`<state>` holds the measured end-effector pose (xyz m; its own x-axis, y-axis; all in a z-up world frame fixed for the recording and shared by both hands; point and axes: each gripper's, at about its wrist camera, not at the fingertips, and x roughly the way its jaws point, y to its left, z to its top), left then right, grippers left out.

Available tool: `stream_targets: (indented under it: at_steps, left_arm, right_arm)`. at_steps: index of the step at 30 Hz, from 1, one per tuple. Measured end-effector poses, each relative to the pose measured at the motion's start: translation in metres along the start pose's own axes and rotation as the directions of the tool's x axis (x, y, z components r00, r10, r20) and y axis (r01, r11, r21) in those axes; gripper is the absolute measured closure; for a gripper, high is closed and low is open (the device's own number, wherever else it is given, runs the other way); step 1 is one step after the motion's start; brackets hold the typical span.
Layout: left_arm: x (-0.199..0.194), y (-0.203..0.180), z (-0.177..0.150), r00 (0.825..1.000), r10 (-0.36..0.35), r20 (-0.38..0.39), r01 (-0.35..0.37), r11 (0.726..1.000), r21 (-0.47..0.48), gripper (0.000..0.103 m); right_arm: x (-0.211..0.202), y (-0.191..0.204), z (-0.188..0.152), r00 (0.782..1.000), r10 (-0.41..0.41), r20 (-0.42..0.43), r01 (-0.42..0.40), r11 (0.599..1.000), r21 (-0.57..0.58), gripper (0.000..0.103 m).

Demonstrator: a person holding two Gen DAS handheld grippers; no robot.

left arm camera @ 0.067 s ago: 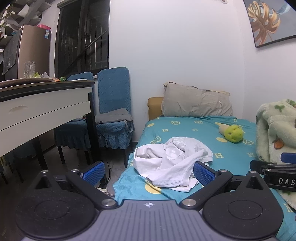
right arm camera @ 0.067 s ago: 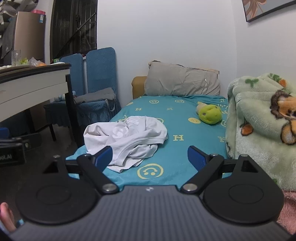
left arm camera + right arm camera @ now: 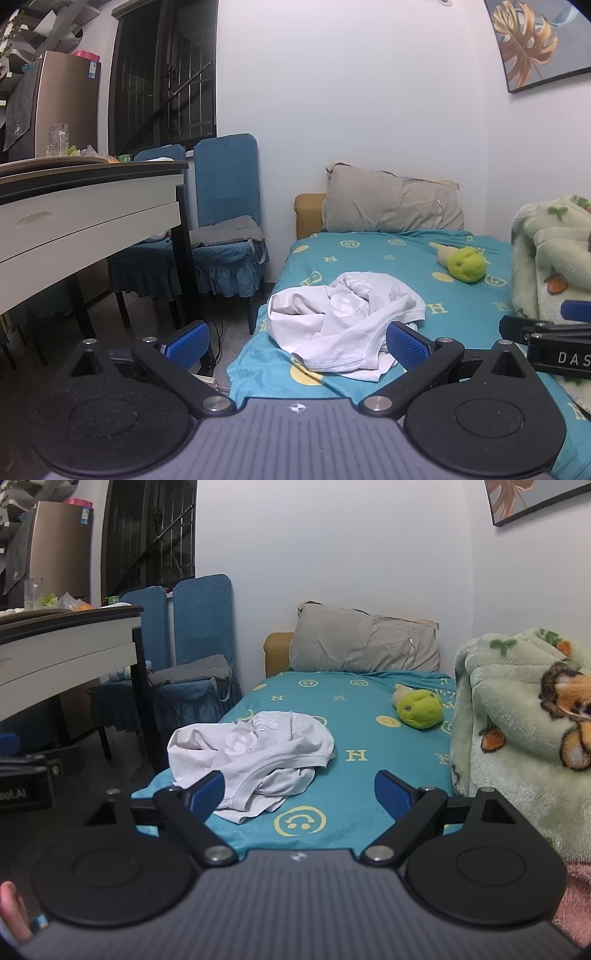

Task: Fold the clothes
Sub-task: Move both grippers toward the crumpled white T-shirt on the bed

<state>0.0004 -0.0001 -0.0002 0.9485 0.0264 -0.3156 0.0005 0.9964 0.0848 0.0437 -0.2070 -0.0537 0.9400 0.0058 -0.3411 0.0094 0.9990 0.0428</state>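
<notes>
Both grippers stand wide apart and empty, the left gripper (image 3: 295, 341) and the right gripper (image 3: 299, 790) hovering short of the crumpled white T-shirt (image 3: 255, 753), which lies bunched near the foot of the bed (image 3: 362, 775), close to its left edge. A pinch into that heap could catch several layers at once, or drag the shirt off the edge to the floor. Compared with a moment earlier, nothing has visibly shifted: shirt, green plush toy (image 3: 419, 709) and grippers sit where they were.
</notes>
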Motion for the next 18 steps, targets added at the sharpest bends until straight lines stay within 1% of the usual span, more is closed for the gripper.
stream_targets:
  at_steps: [6, 9, 14, 18]
  left_arm:
    - [-0.001, 0.003, 0.003, 1.000, 0.005, -0.004, -0.006, 1.000, -0.017, 0.000]
    - [-0.007, 0.008, 0.003, 1.000, -0.006, -0.007, 0.006, 1.000, -0.029, 0.000]
    - [0.000, 0.000, -0.006, 1.000, -0.007, -0.006, 0.007, 1.000, 0.015, 0.000]
    - [0.002, 0.002, -0.006, 1.000, -0.008, -0.015, 0.009, 1.000, 0.014, 0.000]
  right_arm:
    - [-0.003, 0.002, 0.002, 1.000, 0.005, 0.016, -0.005, 1.000, -0.010, 0.013]
    - [-0.005, 0.003, 0.003, 1.000, 0.004, 0.022, -0.004, 1.000, -0.016, 0.013]
    - [-0.006, 0.004, 0.002, 0.999, 0.009, 0.030, -0.009, 1.000, -0.007, 0.013]
    - [-0.006, 0.004, 0.001, 0.999, 0.014, 0.037, -0.014, 1.000, 0.000, 0.013]
